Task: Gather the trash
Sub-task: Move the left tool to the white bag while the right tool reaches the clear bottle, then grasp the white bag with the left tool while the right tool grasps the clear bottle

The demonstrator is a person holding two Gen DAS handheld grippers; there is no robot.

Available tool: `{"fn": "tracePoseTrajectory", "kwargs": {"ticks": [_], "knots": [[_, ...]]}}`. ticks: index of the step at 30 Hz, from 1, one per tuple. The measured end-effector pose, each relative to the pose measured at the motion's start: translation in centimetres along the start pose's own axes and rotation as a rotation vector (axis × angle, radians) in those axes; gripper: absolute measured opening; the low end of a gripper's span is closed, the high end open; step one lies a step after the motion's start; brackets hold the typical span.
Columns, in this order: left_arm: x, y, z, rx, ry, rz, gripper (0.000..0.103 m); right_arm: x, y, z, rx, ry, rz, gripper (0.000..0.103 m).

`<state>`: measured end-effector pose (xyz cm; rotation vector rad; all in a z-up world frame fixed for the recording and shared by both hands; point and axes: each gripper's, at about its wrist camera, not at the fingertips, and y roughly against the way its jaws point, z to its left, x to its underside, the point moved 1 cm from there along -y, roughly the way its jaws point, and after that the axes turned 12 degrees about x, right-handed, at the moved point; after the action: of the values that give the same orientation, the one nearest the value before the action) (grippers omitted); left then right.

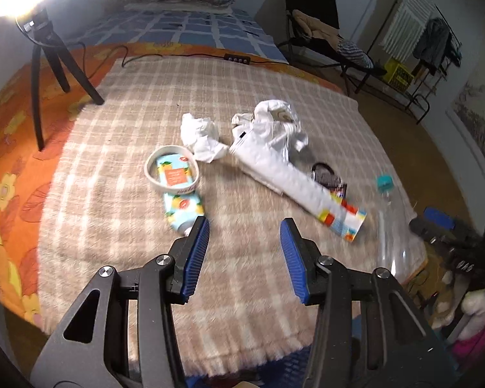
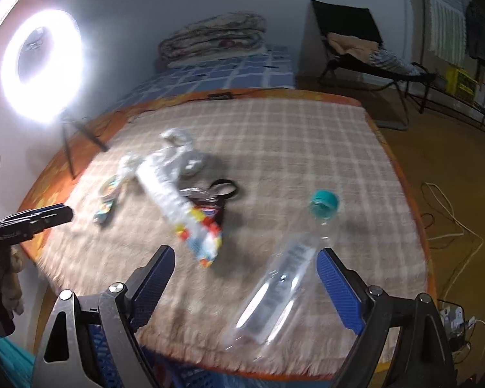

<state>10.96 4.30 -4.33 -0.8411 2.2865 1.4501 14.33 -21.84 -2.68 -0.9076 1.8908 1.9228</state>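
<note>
Bare blanket [image 1: 119, 213] lies open ahead; the tripod [image 1: 48, 61] seemingly blocks its far-left corner.

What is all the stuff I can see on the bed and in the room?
blanket: one, beige checked, spread under the trash
tissue: one, white, crumpled, middle of blanket
bag: one, white, long, with a coloured end, beside the tissue
bowl: one, white, on top of the packet
packet: one, light blue with fruit print, under the bowl
wrapper: one, dark, behind the bag
bottle: one, clear with teal cap, lying near the blanket's edge
ring light: one, white, glowing, on a black tripod
chair: one, black, clothes on it, far side
left gripper: one, black with blue pads, open, empty
right gripper: one, black with blue pads, open, empty
</note>
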Motion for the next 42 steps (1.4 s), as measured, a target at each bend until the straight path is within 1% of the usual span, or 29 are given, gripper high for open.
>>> {"fn": "tracePoseTrajectory", "kwargs": {"ticks": [4,9,12,16,19,22,25,30,34,35,37,38,42], "knots": [[-1.3,-2.0,-0.4,0.026,0.041,0.018,0.046,0.0,-2.4,-1.4,0.031,-0.035,0.073,0.091],[-2.6,-5.5,-1.5,0.078,0.131,0.054,0.047,0.5,-4.3,-2.4,0.030,-0.064,0.138,0.091],[-3.1,-7.3,-2.1,0.087,0.166,0.073,0.046,0.6,-4.9,-2.5,0.037,-0.063,0.151,0.091],[-3.6,-9.7,-1.8,0.110,0.274,0.089,0.046,0.6,-5.5,-2.5,0.027,-0.058,0.168,0.091],[-3.8,-10.8,-1.5,0.120,0.321,0.093,0.046,0.6,-6.1,-2.4,0.019,-0.059,0.184,0.091],[-3.9,-11.9,-1.6,0.108,0.334,0.097,0.046,0.4,-6.7,-2.1,0.007,-0.061,0.201,0.091],[-4.1,-12.9,-2.0,0.092,0.320,0.108,0.046,0.2,-7.2,-1.9,0.008,-0.061,0.209,0.091],[-4.3,-13.7,-2.0,0.078,0.330,0.122,0.046,0.0,-8.2,-2.0,0.000,-0.085,0.234,0.091],[-4.7,-13.0,-1.5,0.088,0.394,0.111,0.047,0.0,-8.9,-2.4,-0.009,-0.112,0.258,0.091],[-4.9,-12.7,-1.4,0.091,0.398,0.104,0.047,0.0,-9.1,-2.5,-0.013,-0.118,0.263,0.091],[-5.3,-12.4,-1.3,0.071,0.381,0.088,0.048,0.1,-9.2,-2.6,-0.016,-0.122,0.266,0.091],[-5.4,-12.5,-1.2,0.065,0.380,0.087,0.052,0.1,-9.2,-2.6,-0.016,-0.122,0.267,0.091],[-5.7,-13.0,0.1,0.054,0.436,0.079,0.054,0.3,-9.2,-2.6,-0.015,-0.117,0.272,0.091]]}}
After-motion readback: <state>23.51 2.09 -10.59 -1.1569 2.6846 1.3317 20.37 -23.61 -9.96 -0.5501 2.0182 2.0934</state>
